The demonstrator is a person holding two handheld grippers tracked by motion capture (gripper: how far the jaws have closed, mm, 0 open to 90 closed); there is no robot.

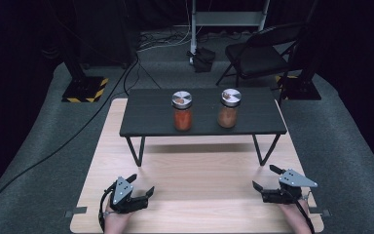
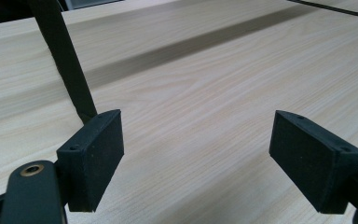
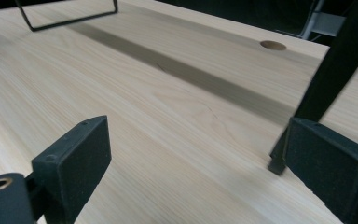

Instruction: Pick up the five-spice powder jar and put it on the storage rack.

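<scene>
Two glass jars with silver lids stand on a small black raised table [image 1: 146, 119]: the left jar [image 1: 182, 111] holds orange-red contents, the right jar [image 1: 229, 108] holds brownish contents. My left gripper [image 1: 140, 186] rests low over the wooden board near its front left, jaws open and empty. My right gripper [image 1: 267, 177] sits near the front right, also open and empty. In the left gripper view the gripper [image 2: 196, 149] has bare wood between its pads. In the right gripper view the gripper [image 3: 200, 163] likewise spans bare wood.
The light wooden board [image 1: 199, 170] lies on grey carpet. The black table's wire legs [image 1: 137, 151] stand on it; one leg [image 2: 65, 60] rises close by the left gripper, another leg [image 3: 335, 70] by the right. A folding chair [image 1: 258, 53] and cables lie beyond.
</scene>
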